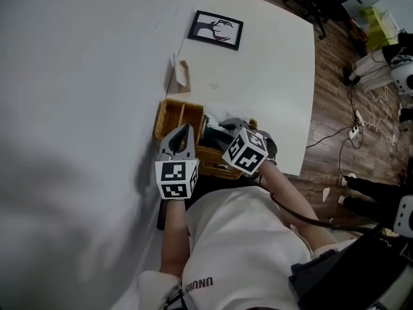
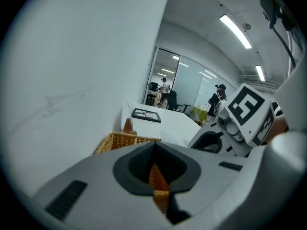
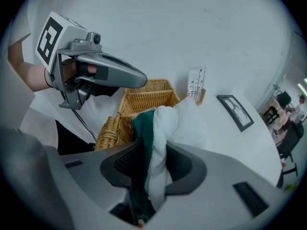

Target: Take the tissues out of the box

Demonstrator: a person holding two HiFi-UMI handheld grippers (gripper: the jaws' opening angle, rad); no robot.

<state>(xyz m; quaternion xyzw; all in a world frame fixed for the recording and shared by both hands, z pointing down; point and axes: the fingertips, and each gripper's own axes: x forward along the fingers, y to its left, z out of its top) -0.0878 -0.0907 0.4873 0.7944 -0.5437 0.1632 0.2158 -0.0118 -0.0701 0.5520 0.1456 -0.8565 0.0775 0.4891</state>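
A wicker basket stands on the white table against the wall. Over its near end, my right gripper is shut on a bunched white tissue with a dark green layer beside it. The bundle rises from between the pads, above the basket. My left gripper hovers at the basket's rim with its fingers meeting at the tips. In the left gripper view, only a strip of wicker shows through the slit between the pads. The box itself is hidden.
A black picture frame lies flat at the table's far end. A small card in a wooden stand sits by the wall beyond the basket. The table's edge drops to a wood floor with cables and chairs.
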